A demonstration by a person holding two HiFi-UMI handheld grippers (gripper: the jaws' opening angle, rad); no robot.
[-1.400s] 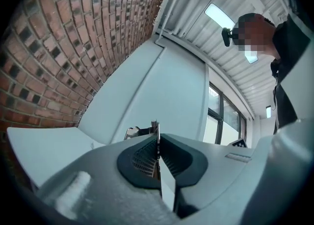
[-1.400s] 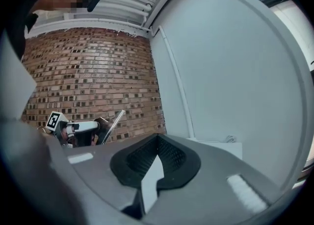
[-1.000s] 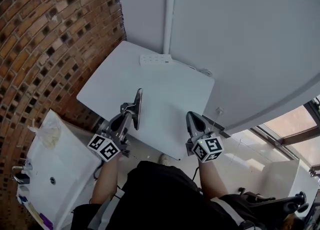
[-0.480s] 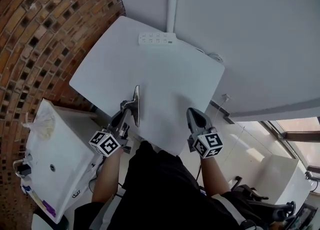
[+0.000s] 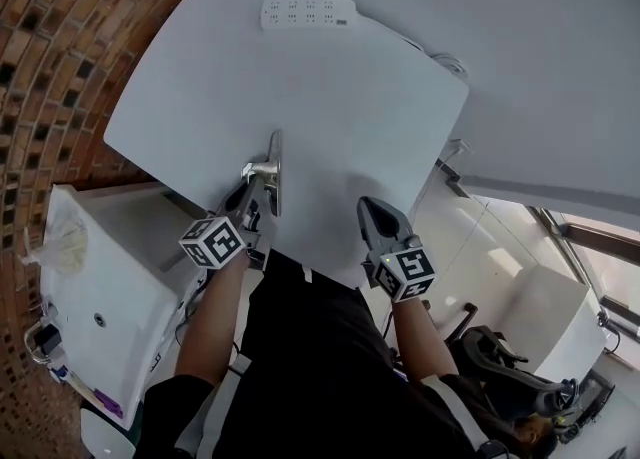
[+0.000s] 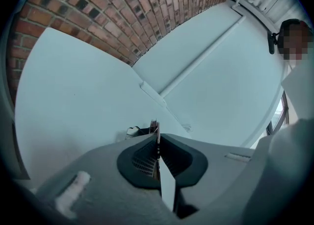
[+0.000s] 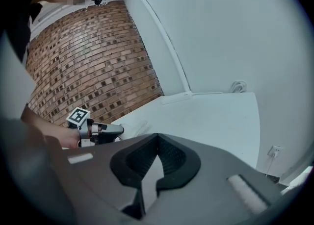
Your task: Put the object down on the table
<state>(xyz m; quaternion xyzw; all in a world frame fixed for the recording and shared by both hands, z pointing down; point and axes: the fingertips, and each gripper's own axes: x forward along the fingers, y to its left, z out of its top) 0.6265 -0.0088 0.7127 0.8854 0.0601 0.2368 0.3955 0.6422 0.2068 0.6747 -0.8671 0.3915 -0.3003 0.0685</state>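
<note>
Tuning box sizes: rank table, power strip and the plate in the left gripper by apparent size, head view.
1. Table
2. Power strip
3. Plate: about as long as the strip, but edge-on and nearer the camera, so unsure.

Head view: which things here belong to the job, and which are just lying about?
In the job: thin flat object, left tool shut on it, table.
Lying about: power strip, sink, right tool, shut and empty.
</note>
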